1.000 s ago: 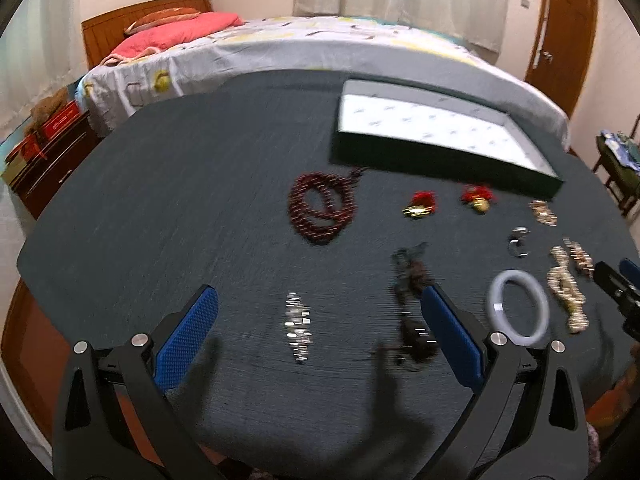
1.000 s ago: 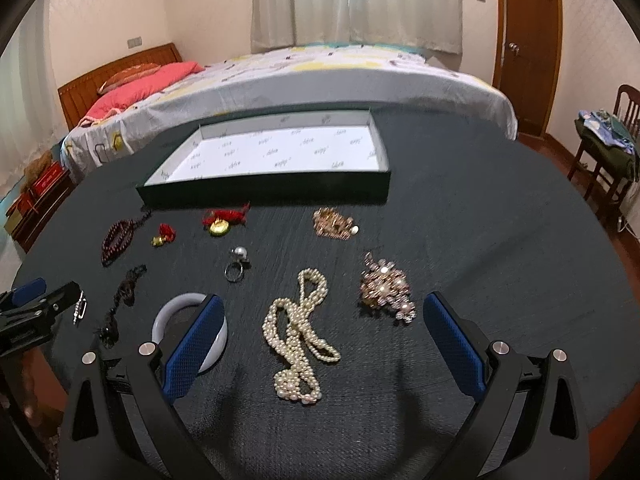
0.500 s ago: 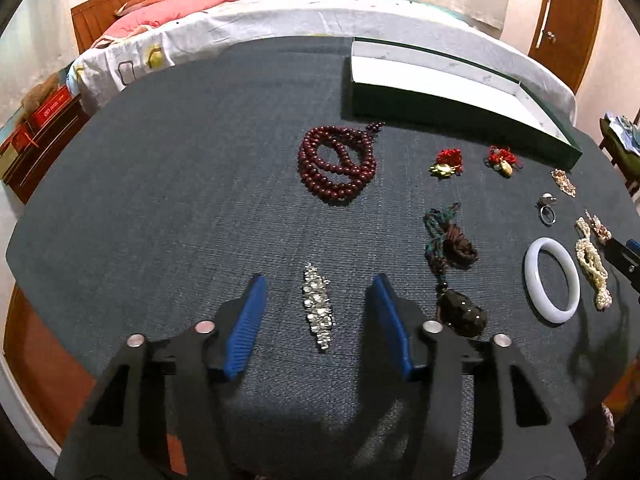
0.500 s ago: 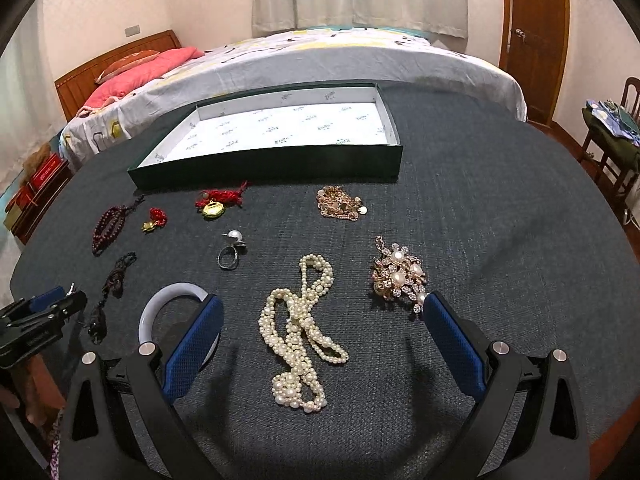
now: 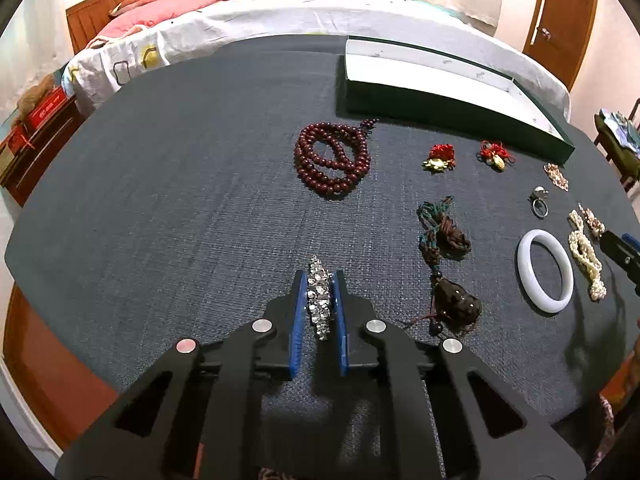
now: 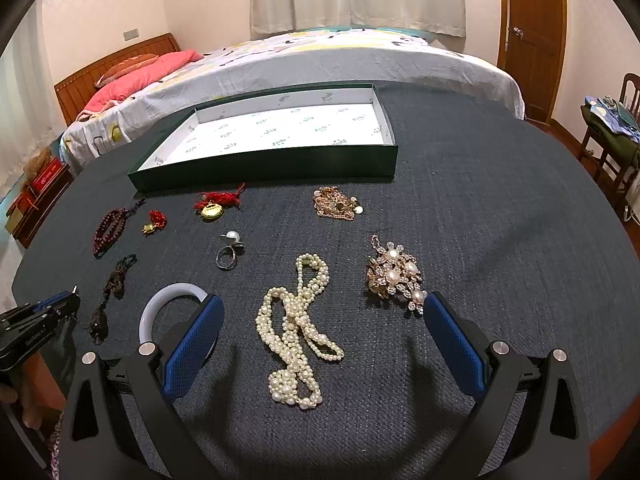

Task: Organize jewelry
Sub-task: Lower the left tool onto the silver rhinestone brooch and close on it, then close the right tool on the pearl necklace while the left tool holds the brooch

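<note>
The left gripper (image 5: pixel 320 312) pinches the sparkly silver rhinestone bracelet (image 5: pixel 319 300); the right gripper (image 6: pixel 320 340) stands spread. The loose links probably slip on lifting.

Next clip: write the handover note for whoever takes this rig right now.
Left gripper: shut on the silver bracelet, which still lies on the table.
Right gripper: open, holding nothing, hovering over the pearl necklace.
Green box: at the far side of the table, nothing in it.
Still on the table: red beads, white bangle, ring, brooch, two red charms, dark corded pendant, gold chain.
Done: nothing boxed yet.
Left: lift the bracelet into the box, then the rest.
</note>
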